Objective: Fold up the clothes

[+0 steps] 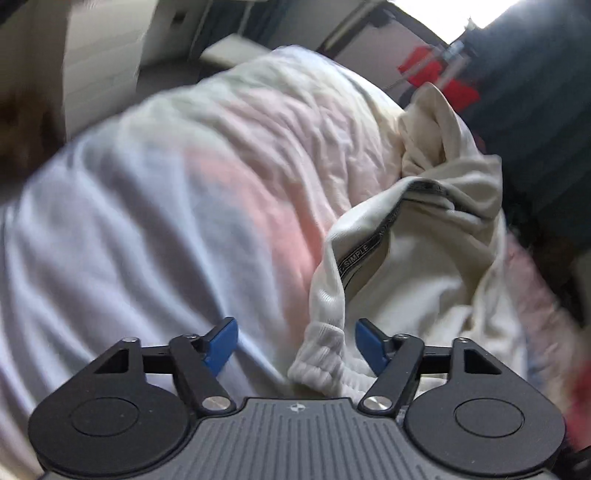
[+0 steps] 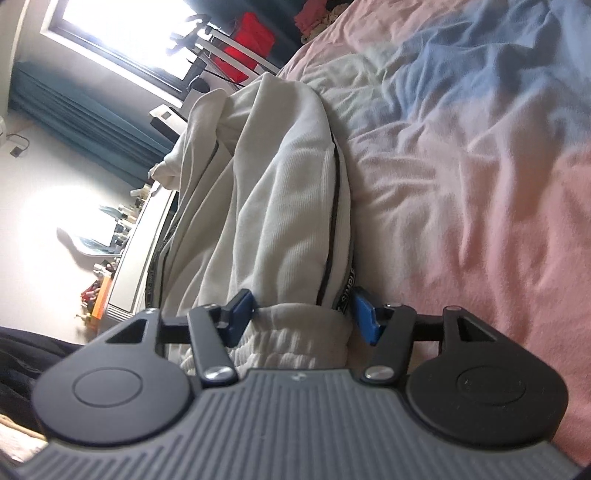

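Observation:
A cream garment [image 1: 424, 258] with black printed tape along a seam lies crumpled on the bed at the right of the left wrist view. Its ribbed hem [image 1: 325, 358] sits between the blue pads of my left gripper [image 1: 295, 345], close to the right pad and clear of the left one; the jaws stand open. In the right wrist view the same cream garment [image 2: 280, 192] stretches away from me along the bed's edge. My right gripper [image 2: 303, 317] has its pads against a thick bunch of the ribbed hem [image 2: 295, 343], which fills the gap.
The bed cover [image 2: 461, 166], wrinkled and pink, blue and white, fills most of both views. Beyond the bed are a bright window [image 2: 122, 33], teal curtains [image 2: 85, 114], a red box on a rack [image 2: 247, 40] and a shelf of small items [image 2: 122, 229].

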A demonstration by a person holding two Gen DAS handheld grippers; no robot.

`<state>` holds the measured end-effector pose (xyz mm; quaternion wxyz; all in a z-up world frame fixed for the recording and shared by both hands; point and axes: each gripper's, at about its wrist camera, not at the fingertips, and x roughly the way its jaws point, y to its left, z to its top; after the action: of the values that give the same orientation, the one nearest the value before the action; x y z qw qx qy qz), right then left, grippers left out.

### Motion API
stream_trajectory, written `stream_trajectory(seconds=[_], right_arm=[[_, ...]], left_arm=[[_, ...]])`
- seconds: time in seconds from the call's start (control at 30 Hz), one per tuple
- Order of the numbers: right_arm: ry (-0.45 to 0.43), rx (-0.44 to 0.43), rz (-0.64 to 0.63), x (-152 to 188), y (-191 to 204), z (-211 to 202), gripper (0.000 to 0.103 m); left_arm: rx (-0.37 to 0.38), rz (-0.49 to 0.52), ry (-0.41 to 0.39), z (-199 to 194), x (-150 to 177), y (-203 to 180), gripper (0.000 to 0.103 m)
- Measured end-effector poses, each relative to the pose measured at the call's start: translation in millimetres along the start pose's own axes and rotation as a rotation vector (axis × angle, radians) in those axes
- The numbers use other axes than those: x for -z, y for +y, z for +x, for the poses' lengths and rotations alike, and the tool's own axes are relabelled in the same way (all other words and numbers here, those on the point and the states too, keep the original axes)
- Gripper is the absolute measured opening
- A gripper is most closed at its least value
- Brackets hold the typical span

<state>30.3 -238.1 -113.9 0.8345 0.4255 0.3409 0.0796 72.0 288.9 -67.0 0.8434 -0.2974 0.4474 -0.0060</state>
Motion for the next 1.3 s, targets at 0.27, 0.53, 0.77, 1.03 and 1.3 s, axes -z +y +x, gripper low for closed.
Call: stream_trajectory(seconds=[0.27, 0.53, 0.77, 1.03, 1.3], right_arm=[[0.028, -0.028, 0.043, 0, -8, 3, 0.061], [0.104, -0.013, 0.021, 1, -7, 4, 0.063], [0.062, -0.039, 0.053, -3, -14, 11, 0.062], [0.028, 0.039, -0.004, 13, 9, -1, 0.033], [-0.028, -0.064, 0.000, 81, 101, -11, 0.026]], left_arm=[[0.057, 0.133, -0.001, 4, 7, -22, 0.052], [-0.012, 0.233, 0.083, 29, 15, -30, 0.052], [-0.074, 0.357, 0.057, 33, 25, -52, 0.045], [-0.140, 0.322, -0.063, 24, 11, -71, 0.020], [-0.237, 0.237, -0.333, -25, -89, -99, 0.016]])
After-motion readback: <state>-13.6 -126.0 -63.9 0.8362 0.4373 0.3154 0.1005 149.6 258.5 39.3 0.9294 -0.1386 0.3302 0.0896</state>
